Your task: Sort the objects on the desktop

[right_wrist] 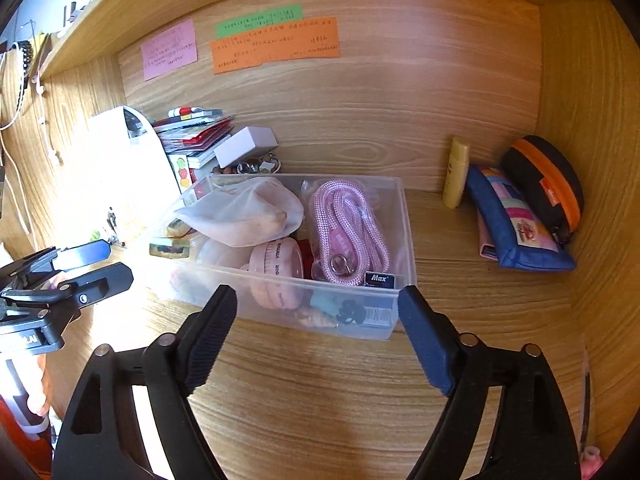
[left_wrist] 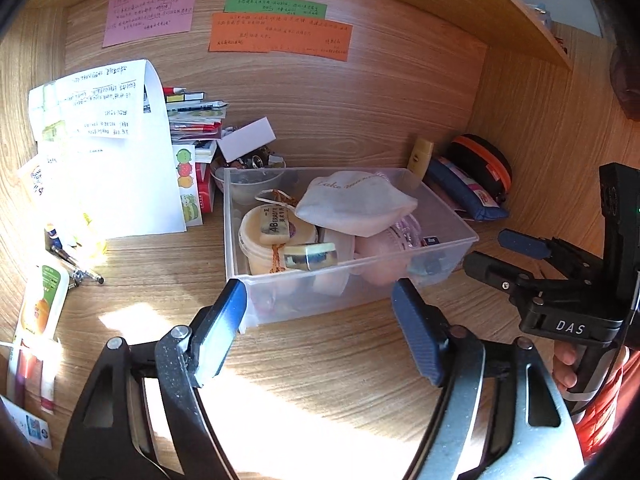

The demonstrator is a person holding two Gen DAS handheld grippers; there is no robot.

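A clear plastic bin (right_wrist: 404,240) sits flat on the desk just ahead of both grippers, its near wall beyond their tips. Inside lie a cream cloth pouch (right_wrist: 244,216) on top, a coiled pink rope (right_wrist: 348,224), a pink round case (right_wrist: 276,260), a yellow tub (left_wrist: 276,240) and erasers (left_wrist: 310,256)

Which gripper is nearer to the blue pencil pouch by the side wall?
Right. The right gripper is open at the clear box's front, on the blue pencil pouch's side. The left gripper, also open, is further away.
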